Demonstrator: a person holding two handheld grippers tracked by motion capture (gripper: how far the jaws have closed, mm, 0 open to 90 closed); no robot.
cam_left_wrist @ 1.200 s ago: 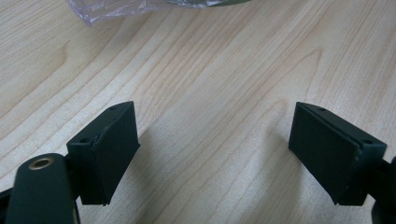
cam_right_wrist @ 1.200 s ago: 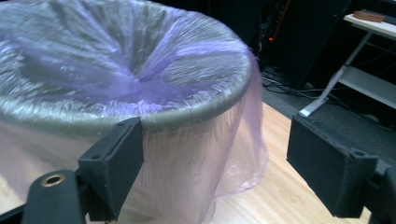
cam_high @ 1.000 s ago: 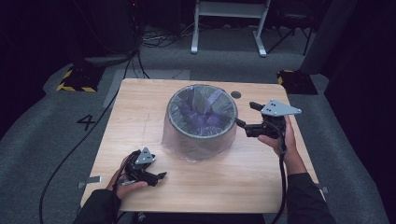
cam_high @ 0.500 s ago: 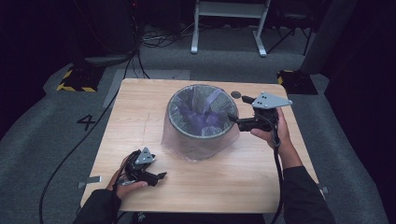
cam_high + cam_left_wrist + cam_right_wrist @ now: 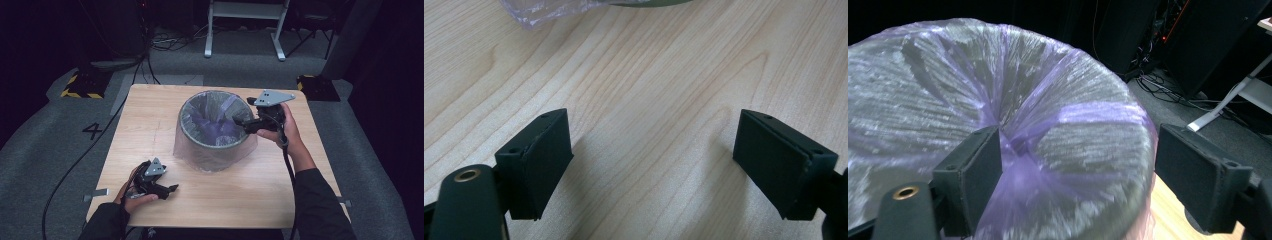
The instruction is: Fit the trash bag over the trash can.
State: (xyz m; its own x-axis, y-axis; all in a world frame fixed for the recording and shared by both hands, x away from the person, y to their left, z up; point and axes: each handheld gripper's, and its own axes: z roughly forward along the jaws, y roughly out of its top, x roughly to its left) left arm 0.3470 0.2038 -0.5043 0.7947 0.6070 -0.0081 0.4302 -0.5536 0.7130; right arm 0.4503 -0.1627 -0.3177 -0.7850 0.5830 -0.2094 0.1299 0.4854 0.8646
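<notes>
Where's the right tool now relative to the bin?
In the high view, the right tool hangs over the right rim of the bag-lined bin, mid-table, jaws open.

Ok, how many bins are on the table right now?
1: the mesh bin with a purple liner stands mid-table, with the right gripper at its rim. Nothing looks hidden.

Bin mostly cut off ahead of the tools

Ahead of the left tool (image 5: 651, 165), only the bag (image 5: 551, 9) hem showed at the top edge; beyond the right tool (image 5: 1075, 170), the bin's (image 5: 998, 125) near rim was blurred.
</notes>
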